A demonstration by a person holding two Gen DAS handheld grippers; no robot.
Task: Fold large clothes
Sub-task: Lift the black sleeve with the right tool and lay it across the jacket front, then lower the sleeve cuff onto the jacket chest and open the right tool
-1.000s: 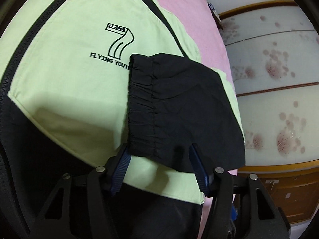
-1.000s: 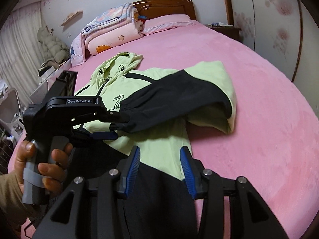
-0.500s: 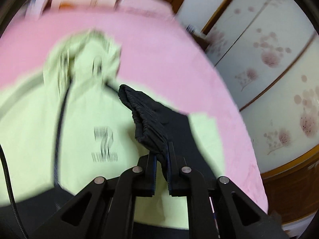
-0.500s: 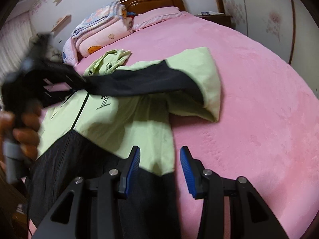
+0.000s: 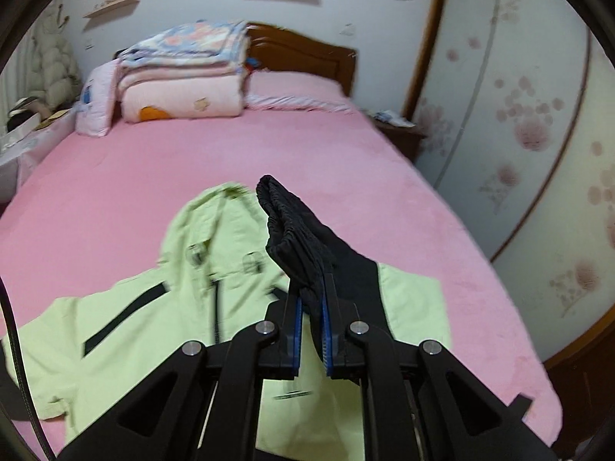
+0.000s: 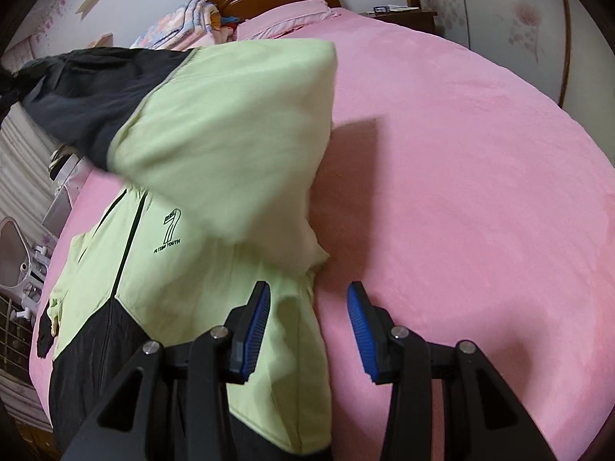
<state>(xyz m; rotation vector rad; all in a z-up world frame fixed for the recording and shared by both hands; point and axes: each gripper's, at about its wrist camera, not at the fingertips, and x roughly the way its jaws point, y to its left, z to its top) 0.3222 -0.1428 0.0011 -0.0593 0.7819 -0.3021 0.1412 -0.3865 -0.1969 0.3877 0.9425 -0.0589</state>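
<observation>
Left tool point(image 5: 310, 315) clamped on black cuff point(image 5: 284, 226) above open pink bed point(image 5: 161, 169)

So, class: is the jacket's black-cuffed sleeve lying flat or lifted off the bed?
Lifted: the left gripper pinches the sleeve, raised above the jacket.

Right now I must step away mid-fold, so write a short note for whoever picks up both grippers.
Left gripper: shut on the black cuff, sleeve lifted off the jacket.
Right gripper: open, empty, fingers low over the jacket's side edge on the pink bed.
Done: jacket lies front up, zipped.
Left: lay the raised sleeve across the chest, fold the other sleeve, then fold the body.
</observation>
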